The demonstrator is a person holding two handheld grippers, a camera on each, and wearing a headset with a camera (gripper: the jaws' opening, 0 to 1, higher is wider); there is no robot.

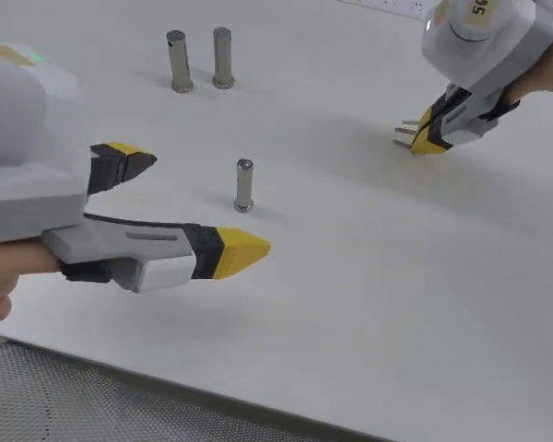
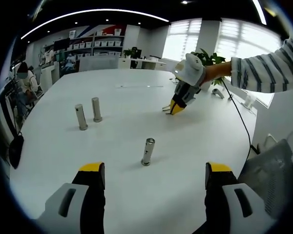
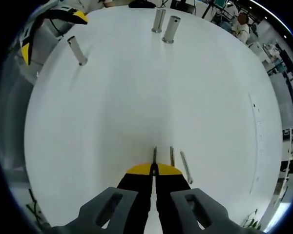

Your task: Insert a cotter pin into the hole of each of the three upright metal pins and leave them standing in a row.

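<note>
In my judgement the task is at its very beginning. Three metal pins stand upright on the table (image 1: 350, 304). A first metal pin (image 1: 176, 62) and a second metal pin (image 1: 222, 57) stand just beside each other in the upper left of the head view. The third metal pin (image 1: 244, 184) stands well apart from them, near the centre of the frame. I see no cotter pin in any of them, although the holes are too small to check well.

The right hand-held gripper (image 1: 422, 138) is in the upper right of the head view, with its tips low at the table and its jaws pressed together. In the right gripper view one cotter pin (image 3: 155, 155) comes out from between the tips, at the bottom centre, so it seems to be pinched. A second cotter pin (image 3: 172, 156) and a last cotter pin (image 3: 185, 166) lie on the table just to the right of it.

The left hand-held gripper (image 1: 189, 204) is in the lower left of the head view, with its jaws spread wide and nothing between them. It points toward the third metal pin.

What is left is nearly everything: all three insertions. The third metal pin does not yet make a row with the other two.
</note>
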